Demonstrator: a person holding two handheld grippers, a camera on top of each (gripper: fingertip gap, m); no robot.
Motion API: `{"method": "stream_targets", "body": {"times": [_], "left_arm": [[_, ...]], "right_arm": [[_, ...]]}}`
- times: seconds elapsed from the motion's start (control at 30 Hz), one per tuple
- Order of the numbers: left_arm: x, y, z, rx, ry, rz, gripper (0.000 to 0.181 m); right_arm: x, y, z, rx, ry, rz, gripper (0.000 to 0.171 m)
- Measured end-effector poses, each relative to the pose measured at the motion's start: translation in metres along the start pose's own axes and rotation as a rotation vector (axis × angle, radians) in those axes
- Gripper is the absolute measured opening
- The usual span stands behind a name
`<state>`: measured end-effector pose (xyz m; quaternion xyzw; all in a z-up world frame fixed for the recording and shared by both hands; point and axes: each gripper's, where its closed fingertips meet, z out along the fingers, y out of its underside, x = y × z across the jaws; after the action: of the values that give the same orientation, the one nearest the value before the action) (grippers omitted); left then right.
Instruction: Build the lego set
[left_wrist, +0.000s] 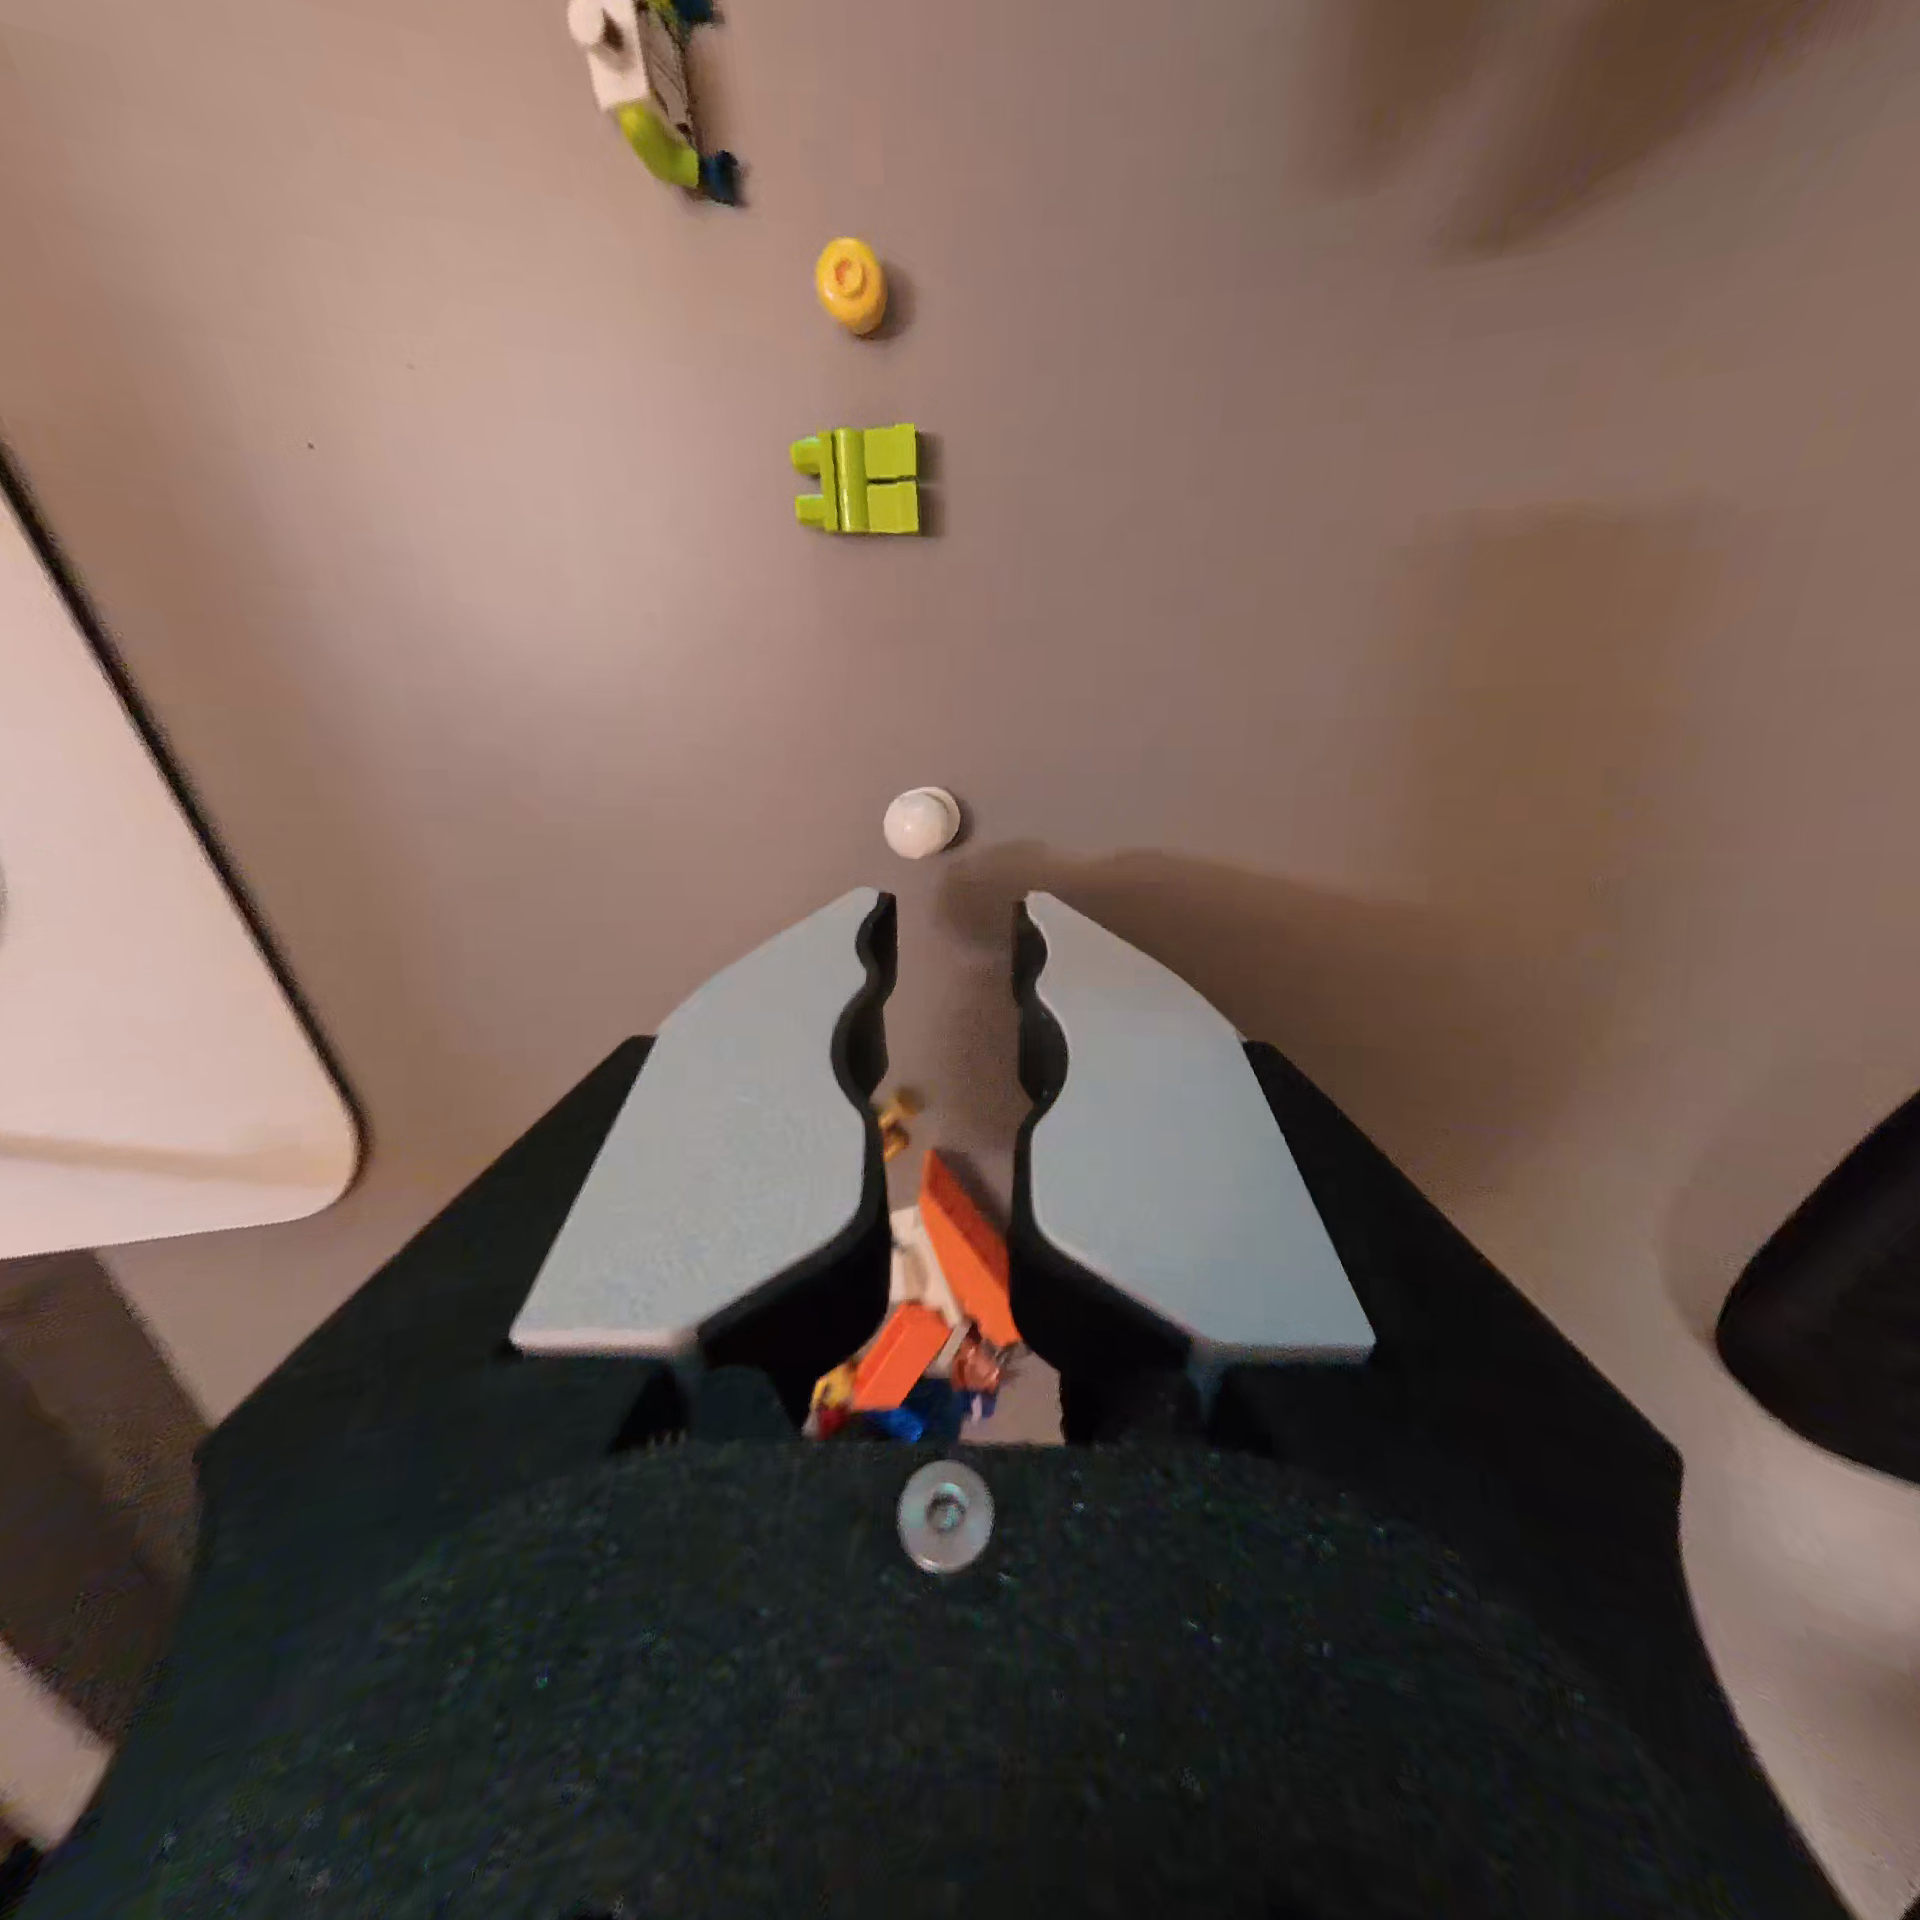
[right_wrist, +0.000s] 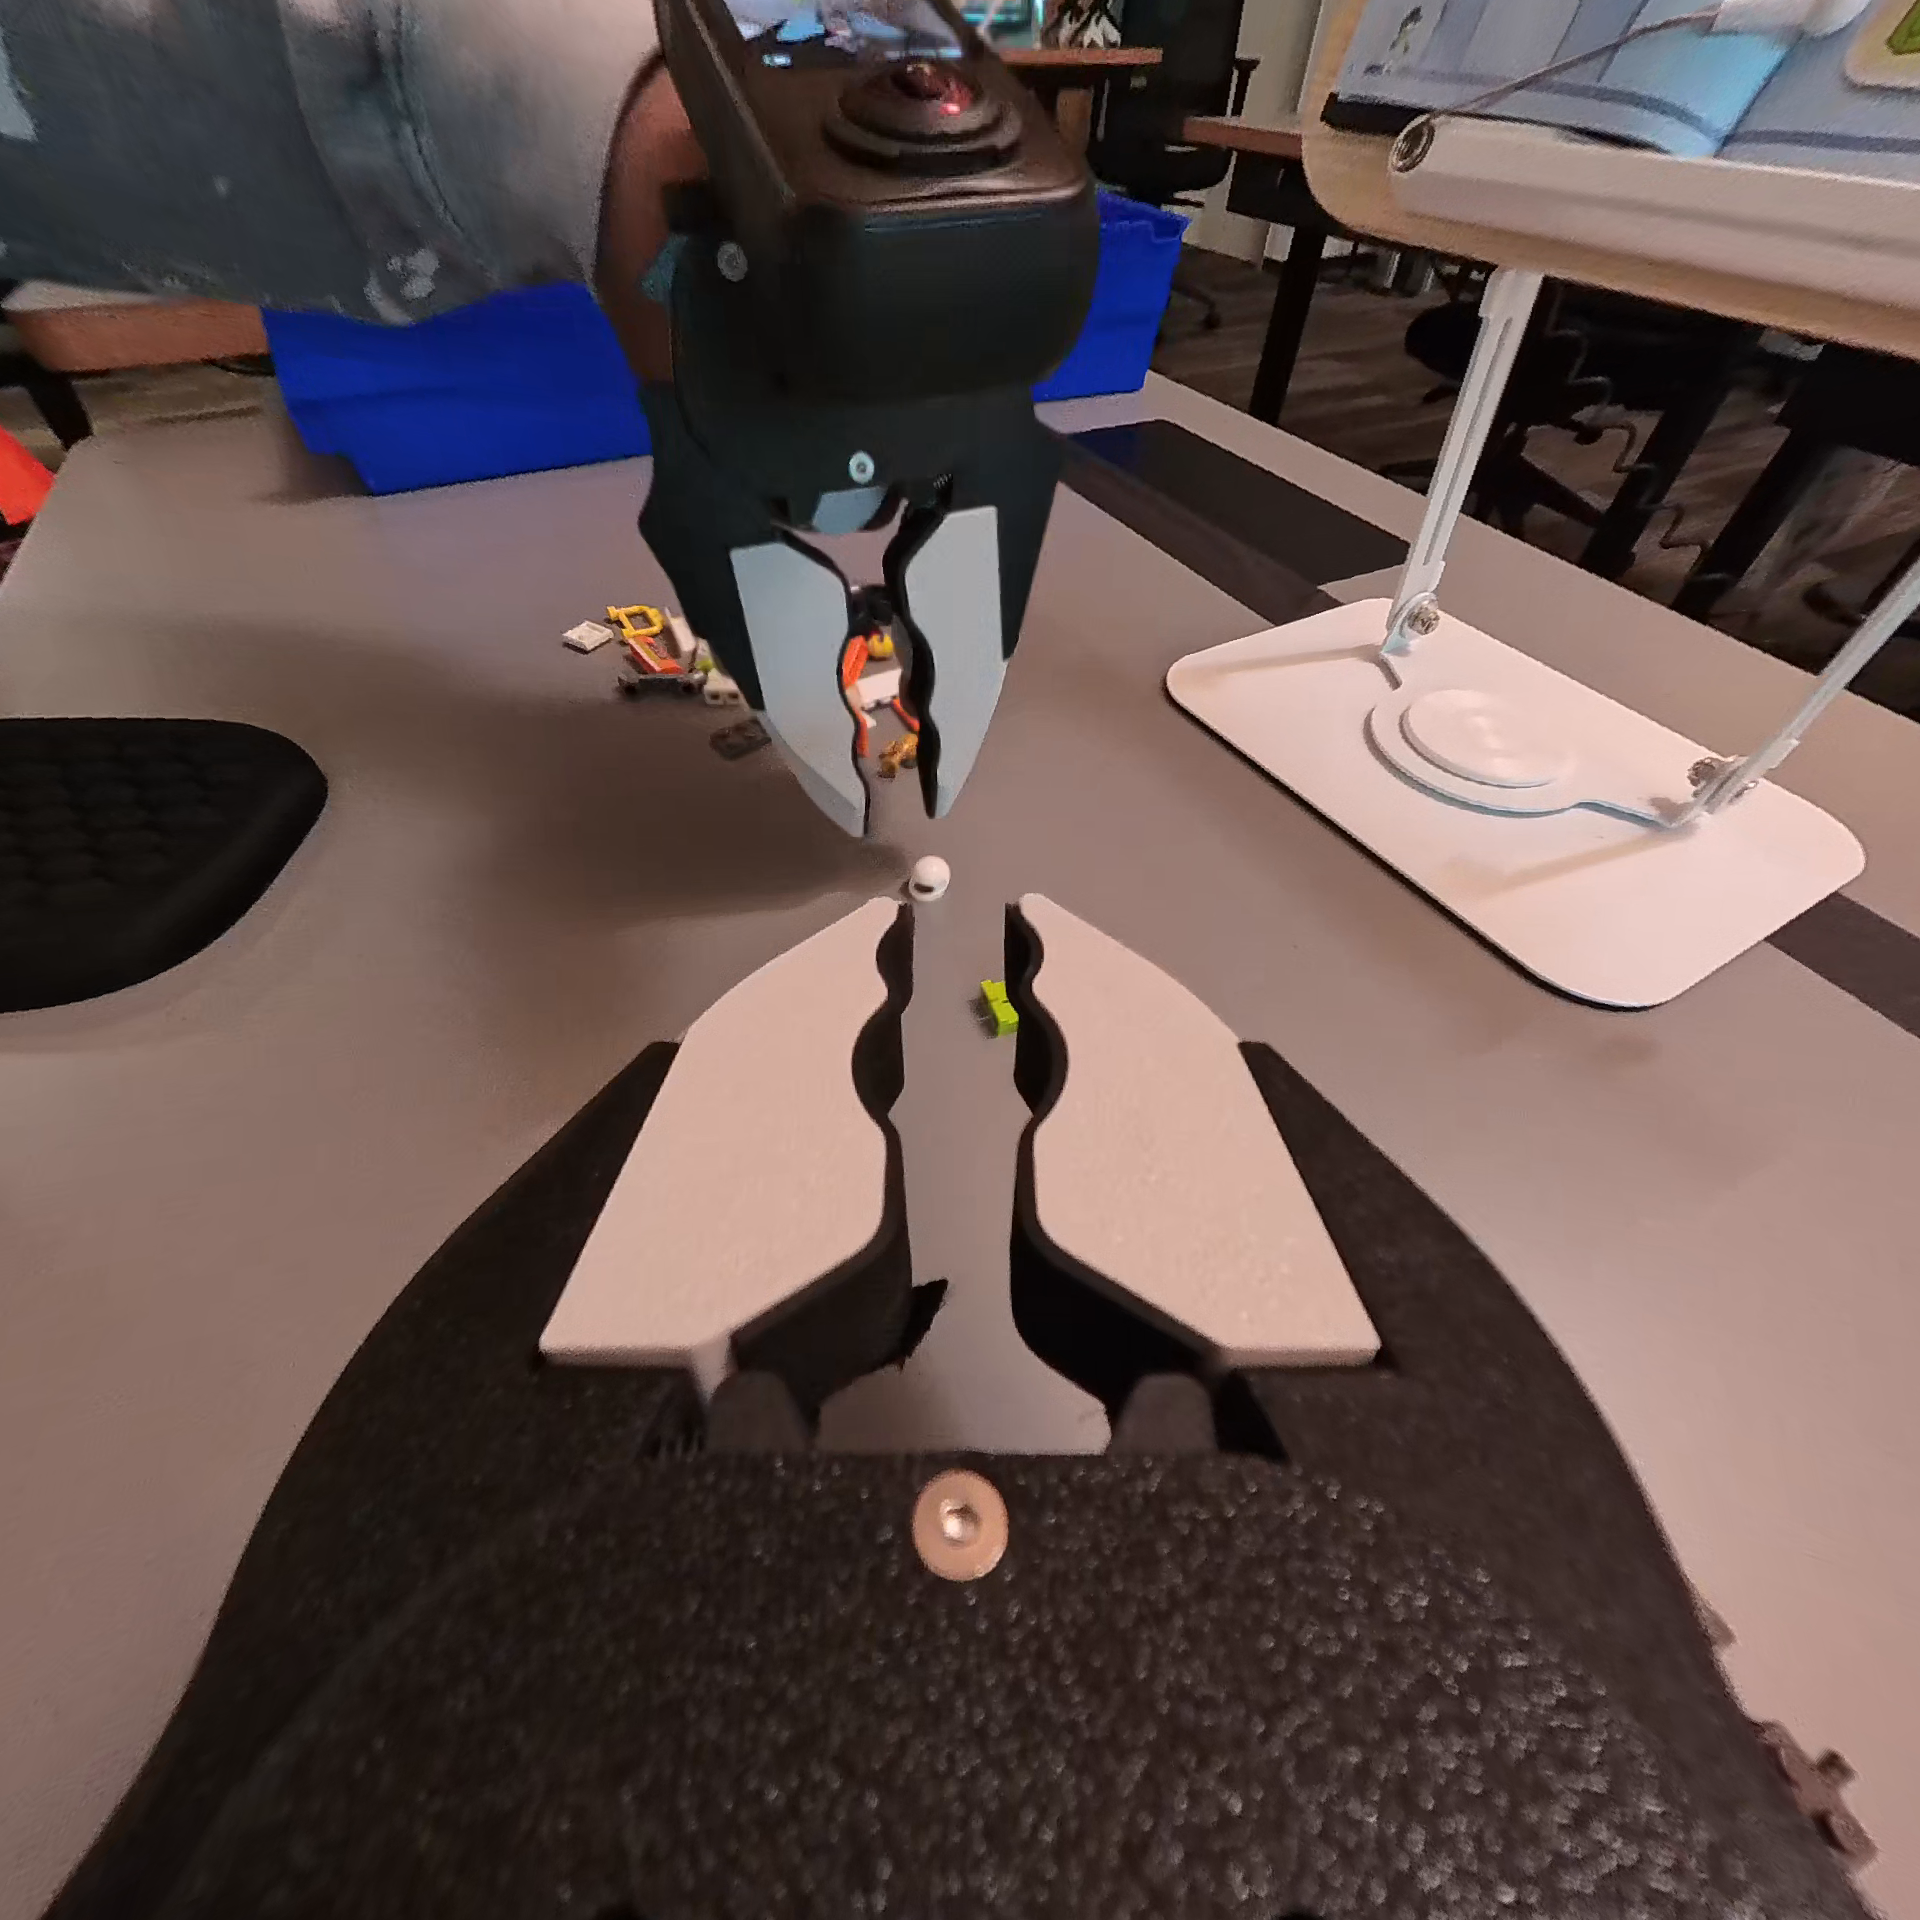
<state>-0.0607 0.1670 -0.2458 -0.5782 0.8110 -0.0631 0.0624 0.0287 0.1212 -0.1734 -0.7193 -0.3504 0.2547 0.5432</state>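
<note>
Both grippers face each other over the grey table (right_wrist: 1351, 1299), and the small white round piece (right_wrist: 928, 878) lies between their tips; my left gripper (left_wrist: 954, 904) has its fingers spread with nothing between them, and in its own view the white piece (left_wrist: 921, 822) sits just ahead of the tips, a shade toward the left finger; my right gripper (right_wrist: 958, 906) is likewise spread and empty, the piece just beyond its left fingertip (right_wrist: 883, 920); seen from the right wrist, the left gripper (right_wrist: 902, 821) hangs tips-down close above the piece, so I judge it the nearer of the two, though blur makes it hard to say whether it touches; the piece looks like a smooth dome or ball with no long axis, likely to roll if nudged; beyond it from the left lie a lime-green clip piece (left_wrist: 856, 480), a yellow round piece (left_wrist: 850, 283) and a white and lime sub-assembly (left_wrist: 649, 94), all well apart; a heap of loose parts (right_wrist: 665, 655) lies behind the left gripper.
</note>
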Motion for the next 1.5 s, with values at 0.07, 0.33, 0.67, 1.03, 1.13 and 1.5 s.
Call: {"method": "stream_targets", "body": {"times": [0.07,0.33,0.67,1.03,1.13,1.5], "left_arm": [[0.002,-0.002,0.008,0.059,0.024,-0.066,0.022],[-0.008,-0.008,0.02,0.114,0.033,-0.109,0.013],[-0.012,-0.019,0.025,0.116,0.045,-0.062,0.014],[-0.028,0.012,-0.038,0.199,-0.095,-0.142,0.022],[-0.035,0.044,-0.056,0.211,-0.148,-0.216,0.022],[-0.025,0.135,-0.026,0.131,-0.174,-0.369,0.021]], "right_arm": [[-0.001,0.003,0.002,-0.011,-0.004,0.001,0.016],[0.006,0.011,0.003,-0.031,0.02,0.016,0.016],[0.007,0.017,0.005,-0.052,0.019,0.02,0.015],[0.005,0.015,0.004,-0.048,0.012,0.013,0.015],[0.004,0.017,0.005,-0.055,0.006,0.016,0.015],[-0.003,0.026,0.013,-0.084,-0.018,0.043,0.015]]}}
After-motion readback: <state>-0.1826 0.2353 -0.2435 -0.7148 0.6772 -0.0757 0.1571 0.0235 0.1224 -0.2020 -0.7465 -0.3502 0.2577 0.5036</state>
